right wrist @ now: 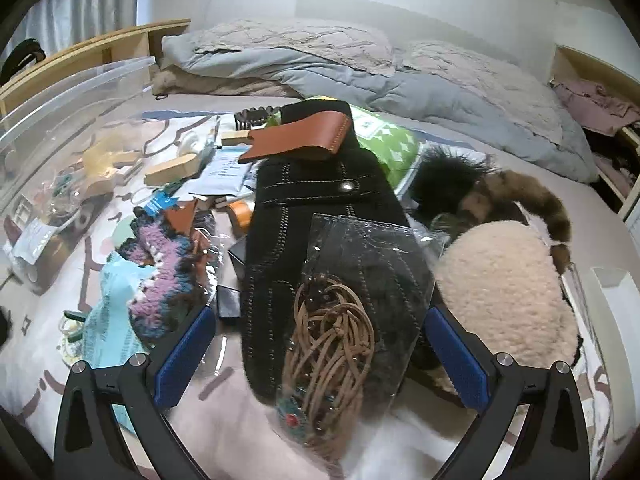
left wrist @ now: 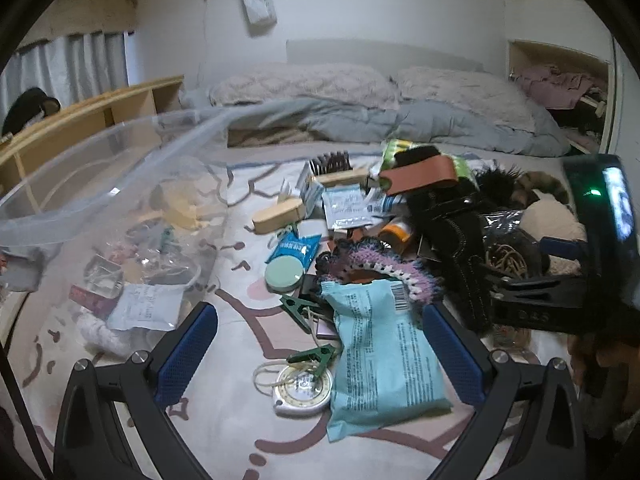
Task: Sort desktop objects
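A bedroom: the clutter lies on a patterned blanket (left wrist: pixel 240 304) spread over the bed, with grey duvet and pillows bunched behind and a wooden shelf along the left wall. A clear bin (left wrist: pixel 100 184) stands at the left edge of the heap, already holding small odds and ends.

Largest in the pile is the black pouch (right wrist: pixel 304 216) with white stitching, a tan leather flap at its far end. I'd judge it soft but fairly heavy; best pinched across its near, narrow end. On top of it rests a clear bag (right wrist: pixel 360 280) of brown cord, light and slippery, likely to slide off if the pouch is lifted first. Just right of them sits a cream fleece lump (right wrist: pixel 504 292), squashy and easy to take anywhere.

Nearer the left side lies a teal packet (left wrist: pixel 384 352), light, crinkly, best taken by an edge. Touching its left side are a round white dial (left wrist: pixel 304 390) and a green clip (left wrist: pixel 314 356), both small, hard and low to the blanket.

The left gripper (left wrist: pixel 320 356) hovers with fingers wide, straddling the packet and dial, holding nothing. The right gripper (right wrist: pixel 320 356) is likewise spread wide over the pouch and cord bag, empty.
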### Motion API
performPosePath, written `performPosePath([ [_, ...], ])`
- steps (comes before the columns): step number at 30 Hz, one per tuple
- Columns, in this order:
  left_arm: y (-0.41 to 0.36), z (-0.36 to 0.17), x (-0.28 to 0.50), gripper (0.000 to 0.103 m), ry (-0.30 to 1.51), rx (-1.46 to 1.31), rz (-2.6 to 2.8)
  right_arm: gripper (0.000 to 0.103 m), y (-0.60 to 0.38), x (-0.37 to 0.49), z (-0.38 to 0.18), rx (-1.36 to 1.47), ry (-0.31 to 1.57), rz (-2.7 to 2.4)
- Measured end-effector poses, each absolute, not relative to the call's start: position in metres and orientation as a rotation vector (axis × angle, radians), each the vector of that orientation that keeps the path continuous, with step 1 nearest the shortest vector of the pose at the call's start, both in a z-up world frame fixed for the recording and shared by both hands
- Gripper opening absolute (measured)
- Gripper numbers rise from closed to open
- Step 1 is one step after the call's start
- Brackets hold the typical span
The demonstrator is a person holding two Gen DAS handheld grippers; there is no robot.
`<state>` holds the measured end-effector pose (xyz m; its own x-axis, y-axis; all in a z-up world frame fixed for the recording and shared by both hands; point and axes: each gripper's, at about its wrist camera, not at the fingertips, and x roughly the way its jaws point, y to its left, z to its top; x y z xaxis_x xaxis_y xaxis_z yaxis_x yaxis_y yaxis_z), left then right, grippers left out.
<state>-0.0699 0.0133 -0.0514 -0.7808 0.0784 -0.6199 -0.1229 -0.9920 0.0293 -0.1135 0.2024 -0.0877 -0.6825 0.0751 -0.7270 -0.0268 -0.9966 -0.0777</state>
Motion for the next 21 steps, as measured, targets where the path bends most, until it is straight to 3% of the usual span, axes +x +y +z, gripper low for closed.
performPosePath([
  [11,0.027,-0.071,-0.115,0.103,0.257,-1.1,2.809,0.103,0.195,-0.112,-0.088,-1.141,-0.137,2.907],
  [21,0.039,-0.082,-0.105,0.101,-0.042,-1.155,2.542,0.103,0.223,-0.098,-0.068,-0.924,-0.063,2.865],
])
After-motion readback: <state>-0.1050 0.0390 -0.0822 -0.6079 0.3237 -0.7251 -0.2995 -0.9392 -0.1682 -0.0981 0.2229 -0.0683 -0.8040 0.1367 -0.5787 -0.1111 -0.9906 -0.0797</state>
